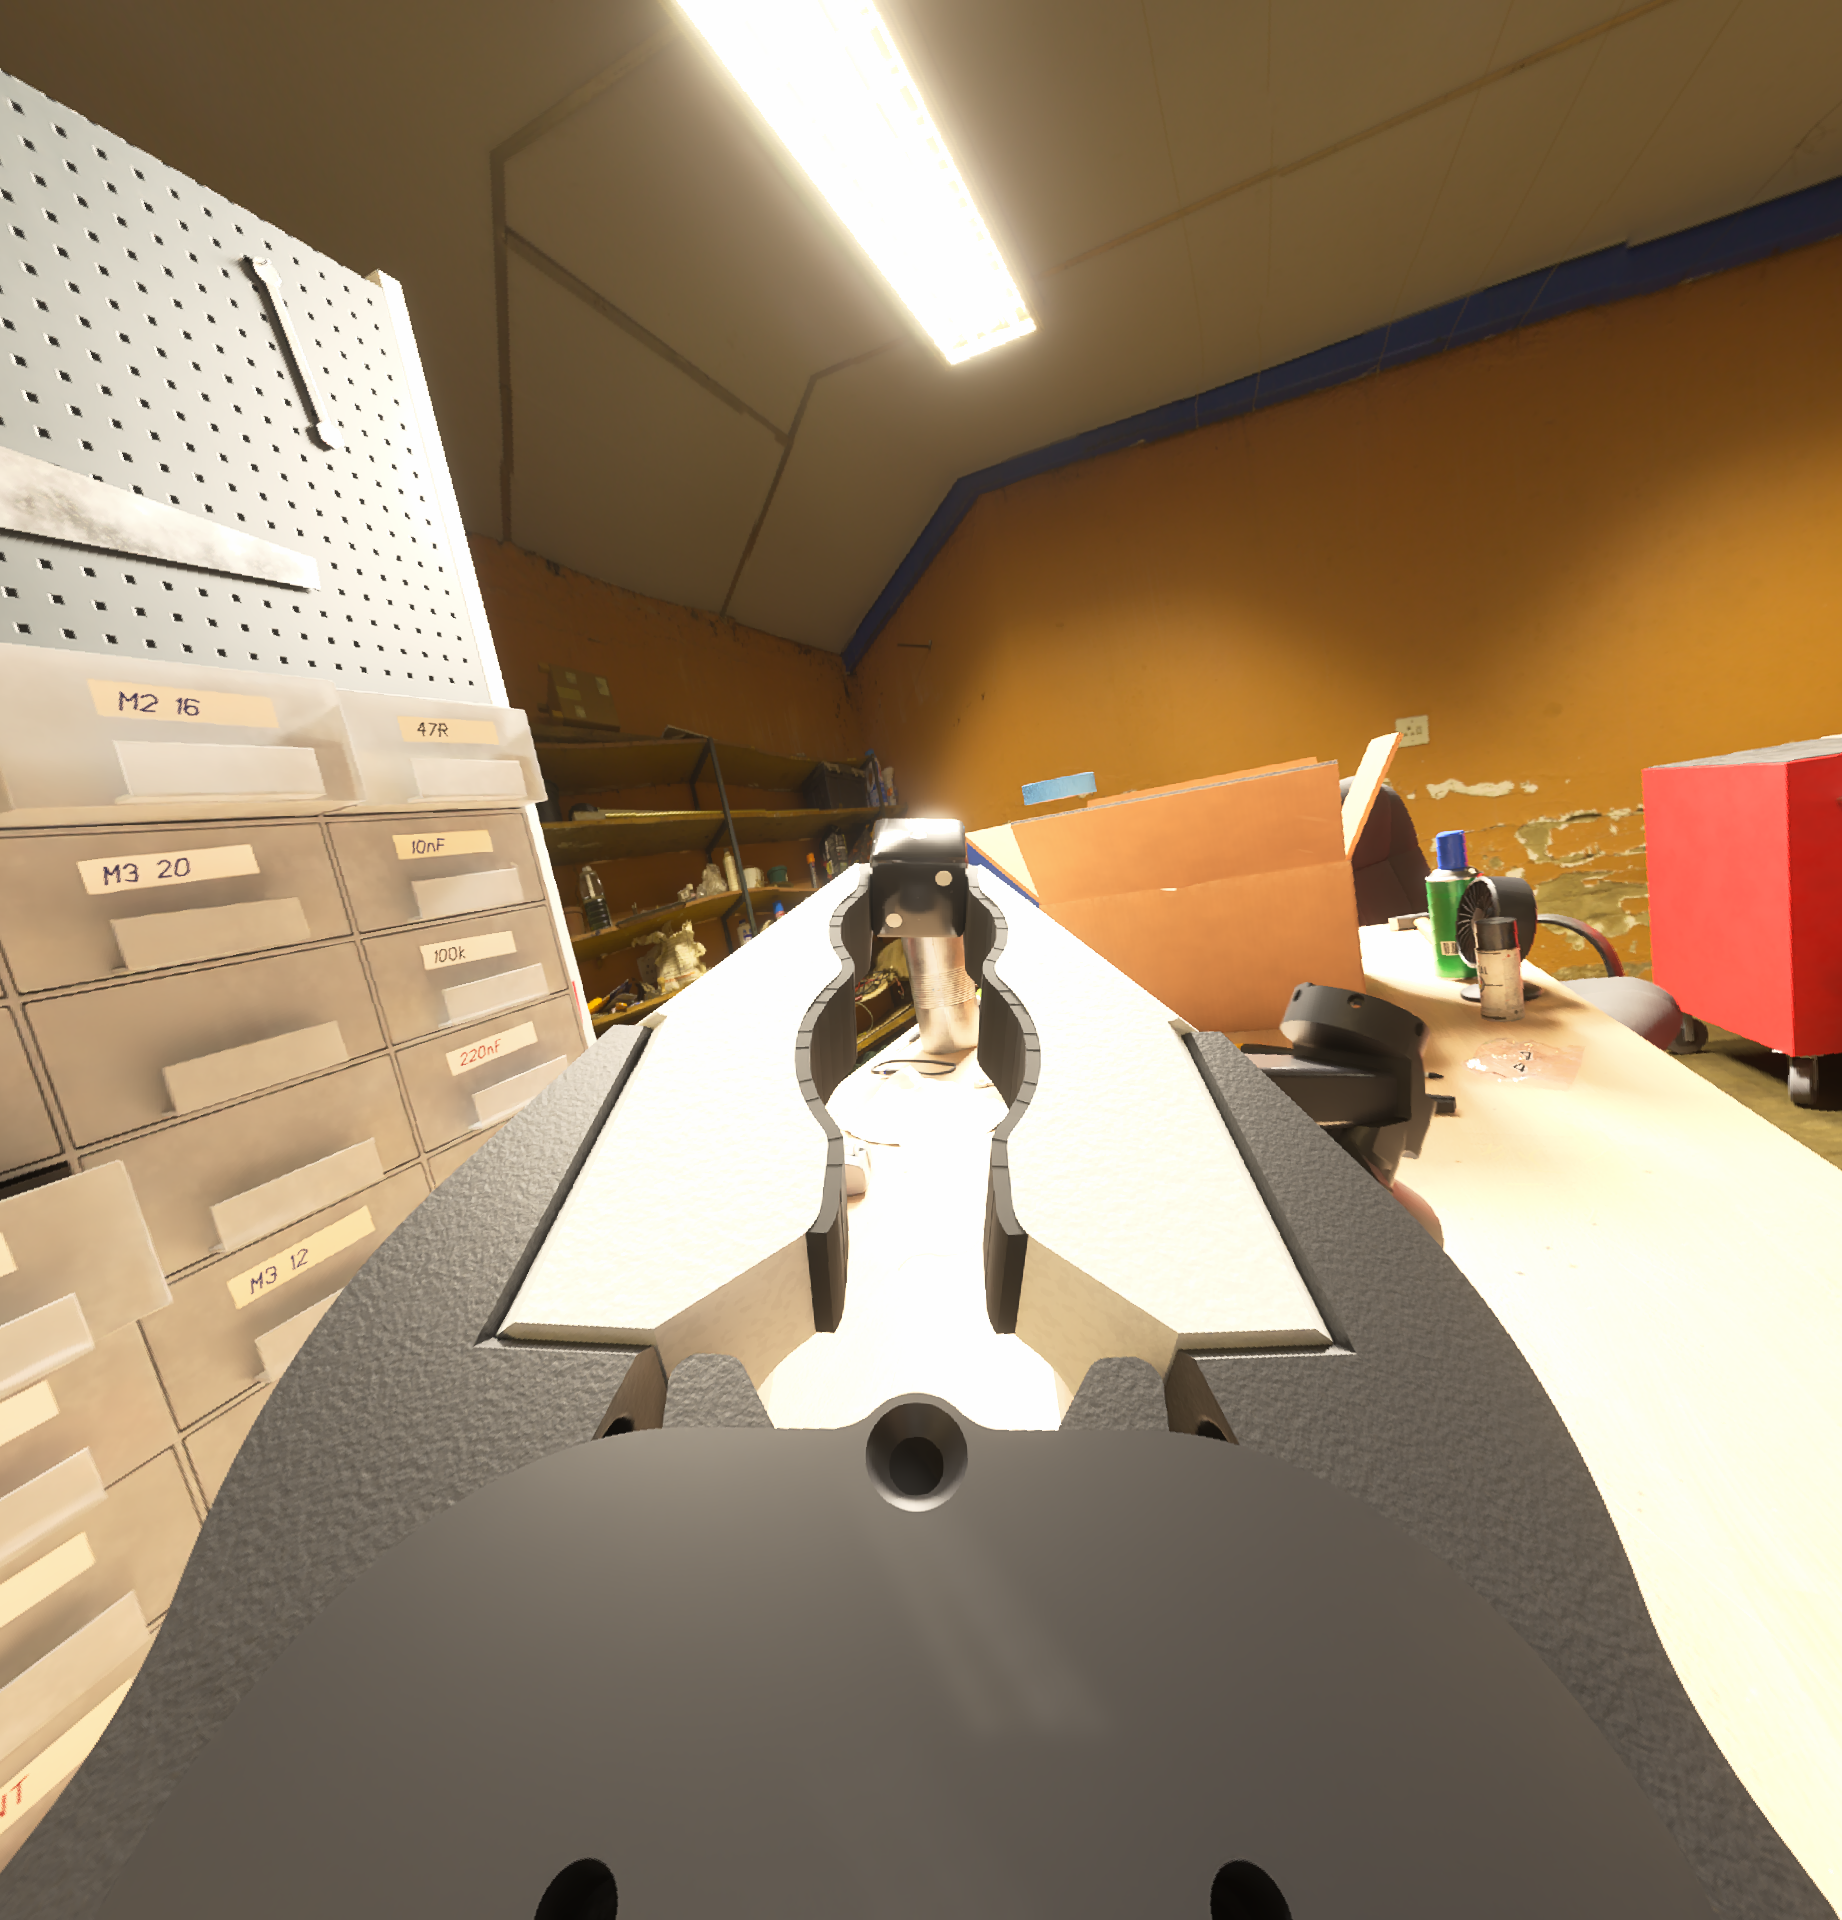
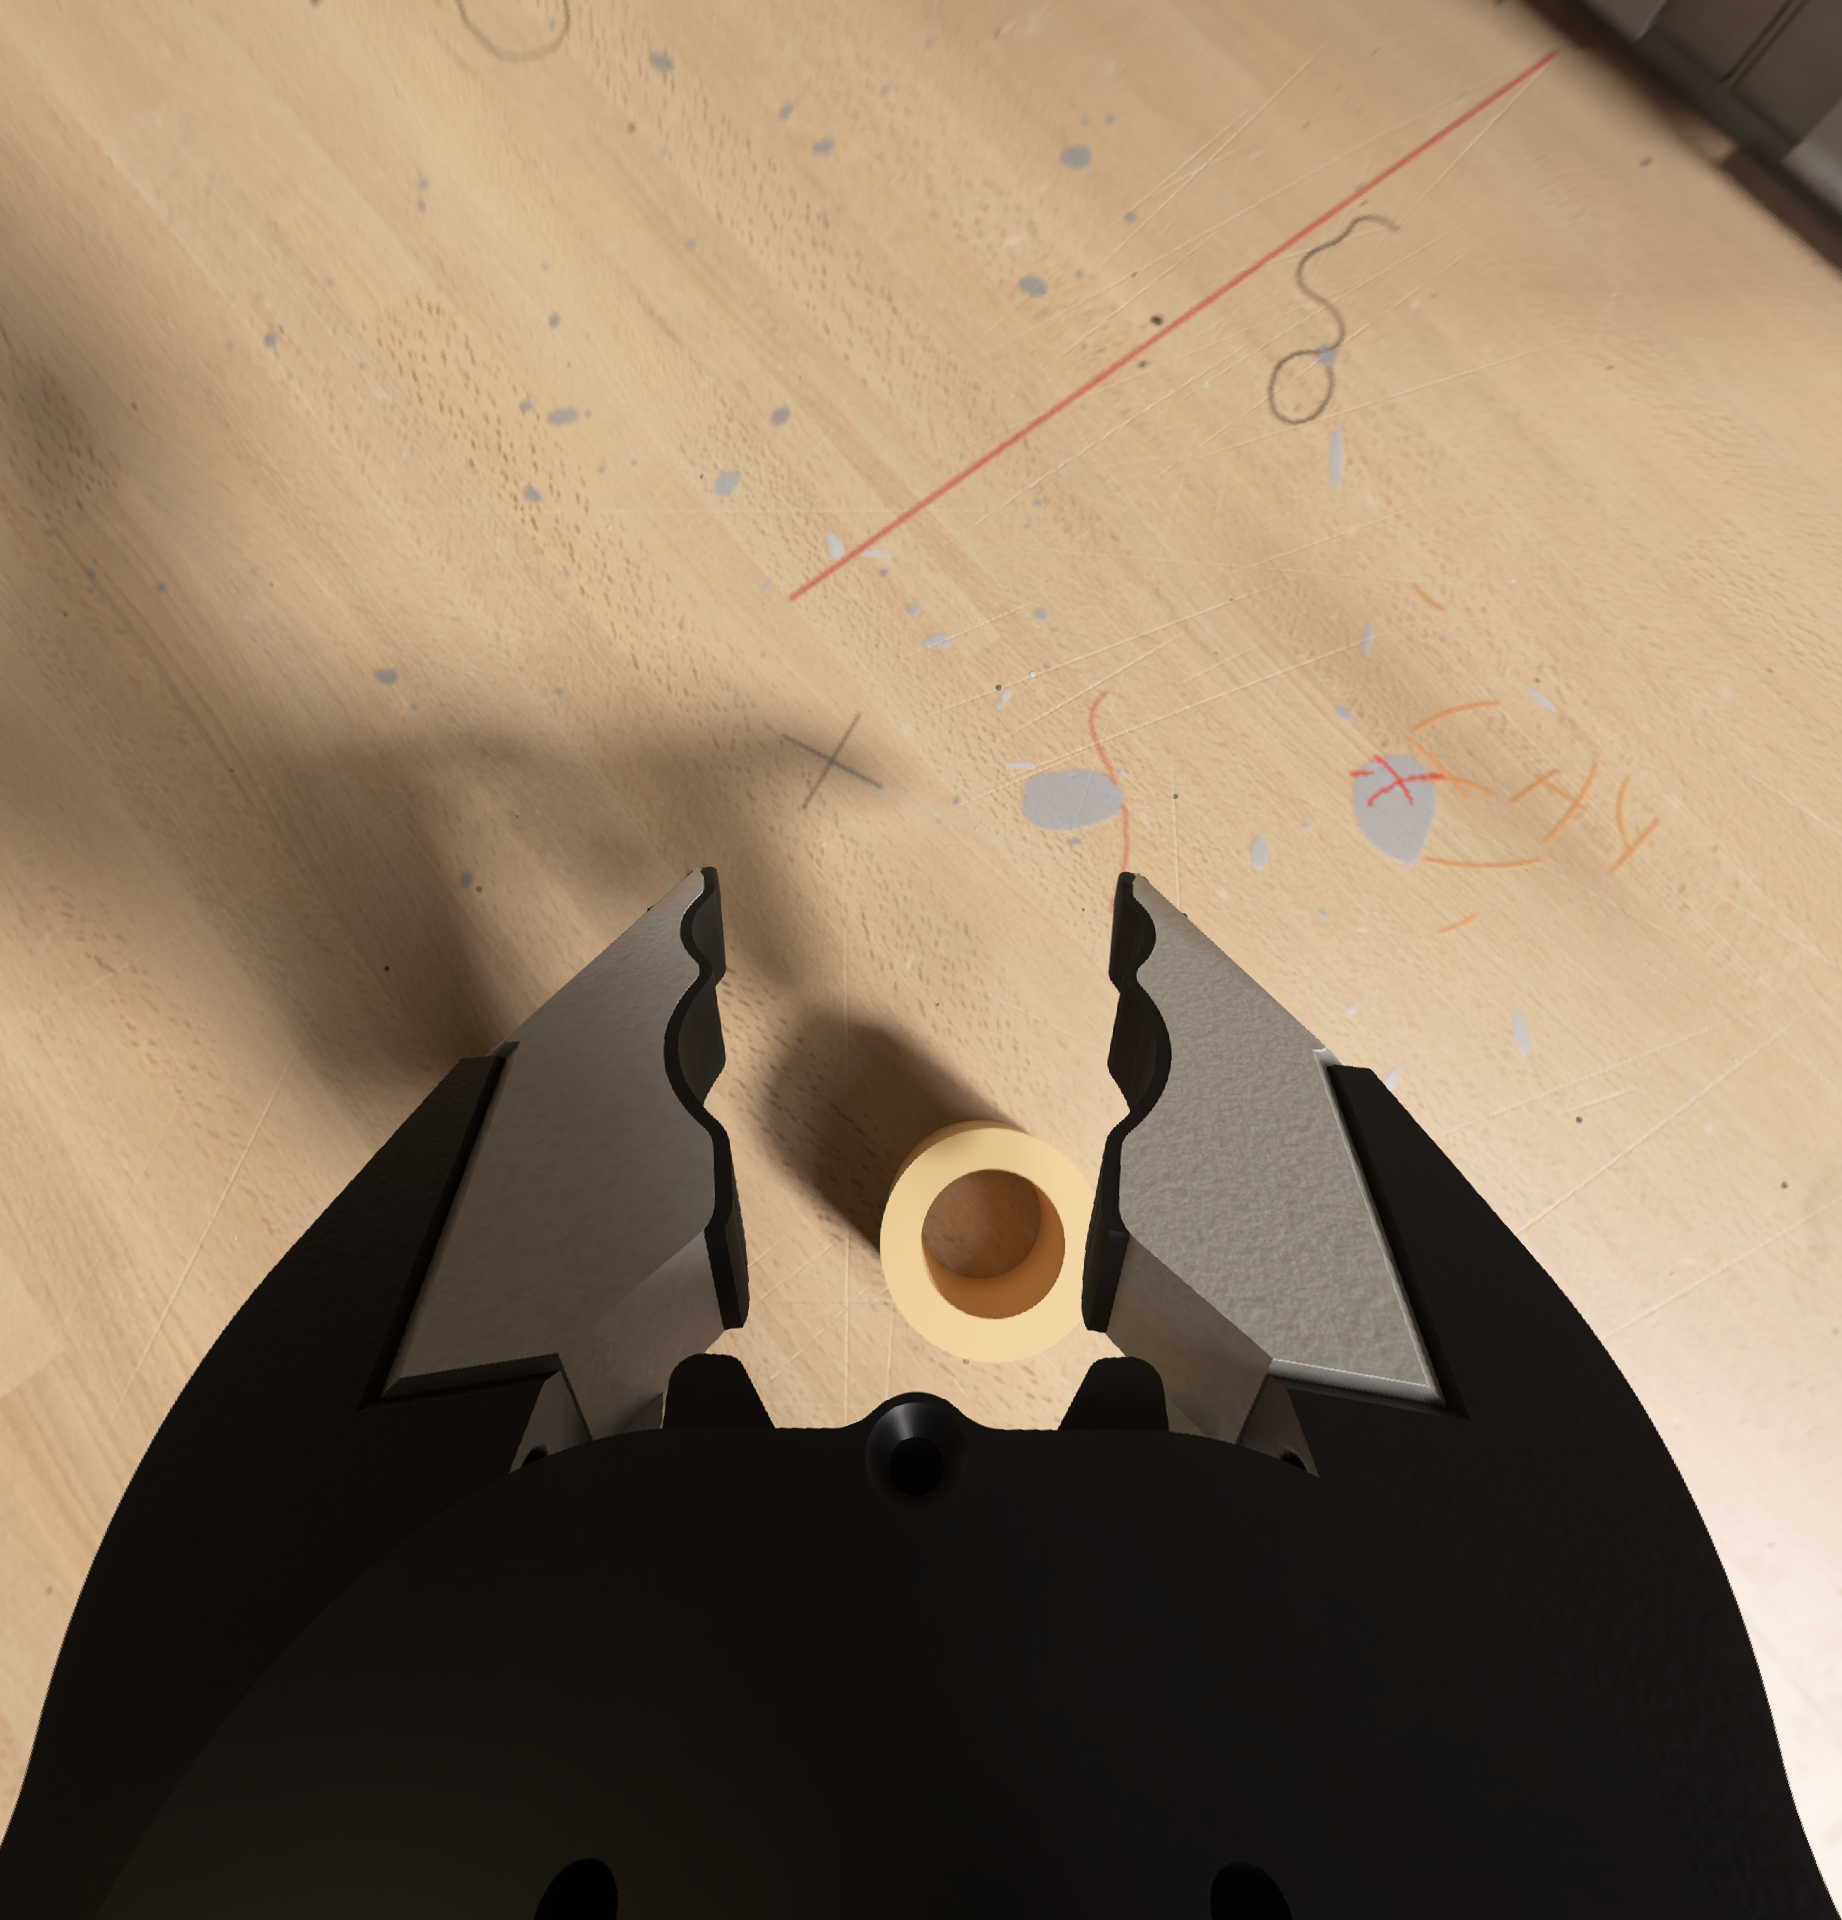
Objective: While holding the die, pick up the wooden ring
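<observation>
In the left wrist view my left gripper (image 1: 917, 906) is held level above the workbench and is shut on a black die (image 1: 915, 868) with pale pips, pinched at the fingertips. In the right wrist view my right gripper (image 2: 917, 883) points straight down at the wooden bench top (image 2: 481, 520) with its jaws open. The pale wooden ring (image 2: 984, 1242) lies flat on the bench between the fingers, deep in the jaw gap and touching or almost touching the right finger (image 2: 1239, 1174). The right gripper also shows in the left wrist view (image 1: 1353, 1070), low over the bench.
A grey pegboard (image 1: 169, 395) and a cabinet of labelled drawers (image 1: 221, 987) stand close on the left. A metal cylinder (image 1: 943, 992) is ahead. An open cardboard box (image 1: 1187, 894), a green spray can (image 1: 1449, 909), a small black fan (image 1: 1499, 920) and a red cabinet (image 1: 1769, 914) are to the right.
</observation>
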You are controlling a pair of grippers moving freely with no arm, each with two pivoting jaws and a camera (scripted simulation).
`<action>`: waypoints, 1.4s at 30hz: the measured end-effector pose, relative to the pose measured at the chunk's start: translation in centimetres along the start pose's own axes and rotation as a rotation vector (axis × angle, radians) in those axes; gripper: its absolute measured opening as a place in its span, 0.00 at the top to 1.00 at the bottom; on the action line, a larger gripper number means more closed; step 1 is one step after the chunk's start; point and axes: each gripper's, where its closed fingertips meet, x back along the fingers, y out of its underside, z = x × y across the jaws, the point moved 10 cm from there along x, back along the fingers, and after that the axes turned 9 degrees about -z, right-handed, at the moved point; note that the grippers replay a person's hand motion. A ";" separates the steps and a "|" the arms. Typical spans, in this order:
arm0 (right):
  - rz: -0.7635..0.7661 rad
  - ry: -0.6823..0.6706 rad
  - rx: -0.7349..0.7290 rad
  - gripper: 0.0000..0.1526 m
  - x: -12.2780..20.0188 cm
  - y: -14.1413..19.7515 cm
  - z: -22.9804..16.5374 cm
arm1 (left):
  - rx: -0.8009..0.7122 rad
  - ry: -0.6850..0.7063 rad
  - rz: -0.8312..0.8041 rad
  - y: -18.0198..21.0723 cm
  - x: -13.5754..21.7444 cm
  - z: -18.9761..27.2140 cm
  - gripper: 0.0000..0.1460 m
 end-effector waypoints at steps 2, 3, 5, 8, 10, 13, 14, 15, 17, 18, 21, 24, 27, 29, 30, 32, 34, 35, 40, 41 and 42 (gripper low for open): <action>-0.069 -0.018 0.021 0.51 -0.5 -0.7 0.0 | -0.002 -0.004 -0.002 0.0 0.1 -0.1 0.89; -0.111 -0.023 0.029 0.51 -1.0 -0.8 -0.2 | -0.002 -0.006 -0.001 0.0 0.1 -0.1 0.89; -0.203 0.003 0.051 0.53 -2.1 -0.7 -0.6 | -0.002 -0.009 -0.002 0.0 0.2 -0.2 0.89; -0.253 0.026 0.073 0.57 -3.0 -0.4 -0.7 | 0.002 -0.012 -0.003 0.1 0.2 -0.3 0.89; -0.254 0.018 0.112 0.60 -2.9 -0.2 -0.5 | 0.003 -0.011 -0.005 0.2 0.2 -0.3 0.89; -0.273 -0.024 0.208 0.61 -2.8 -0.2 -0.2 | 0.002 -0.009 -0.008 0.2 0.1 -0.3 0.89; -0.283 -0.045 0.256 0.61 -2.7 -0.2 -0.1 | 0.002 -0.008 -0.009 0.3 0.0 -0.3 0.89; -0.300 -0.066 0.311 0.61 -2.6 -0.2 0.1 | 0.002 -0.008 -0.010 0.3 0.0 -0.2 0.89; -0.347 -0.105 0.465 0.61 -2.4 -0.4 0.5 | -0.002 -0.009 -0.013 0.3 0.0 -0.2 0.89; -0.372 -0.124 0.553 0.61 -2.3 -0.5 0.6 | -0.004 -0.009 -0.014 0.2 0.0 -0.2 0.89; -0.469 -0.138 0.768 0.62 -2.2 -1.1 1.3 | -0.006 -0.012 -0.017 0.3 0.0 -0.2 0.89; -0.572 -0.108 0.882 0.62 -2.4 -1.7 1.5 | -0.007 -0.013 -0.027 0.5 -0.1 -0.3 0.89; -0.612 -0.050 0.877 0.57 -2.0 -2.2 1.4 | -0.007 -0.015 -0.032 0.6 -0.2 -0.4 0.89; -0.559 -0.009 0.791 0.55 -1.2 -2.4 1.3 | -0.005 -0.020 -0.033 0.7 -0.1 -0.5 0.89; -0.514 0.008 0.727 0.55 -0.7 -2.5 1.2 | -0.001 -0.021 -0.031 0.8 -0.1 -0.6 0.89; -0.404 -0.004 0.568 0.55 0.3 -2.8 0.7 | 0.008 -0.021 -0.029 0.9 -0.1 -0.8 0.89; -0.278 -0.026 0.397 0.55 1.0 -3.2 -0.1 | 0.014 -0.020 -0.030 1.1 -0.2 -0.8 0.89; -0.200 -0.050 0.330 0.55 1.2 -3.4 -0.6 | 0.015 -0.019 -0.032 1.1 -0.2 -0.8 0.89; -0.068 -0.083 0.169 0.56 0.7 -4.2 -1.8 | 0.003 -0.012 -0.034 0.9 -0.4 -0.4 0.89; -0.084 -0.072 0.204 0.56 0.8 -4.2 -2.0 | -0.002 -0.012 -0.034 0.8 -0.4 -0.4 0.89; -0.103 -0.069 0.249 0.57 1.0 -4.2 -2.2 | -0.007 -0.013 -0.033 0.7 -0.3 -0.3 0.89</action>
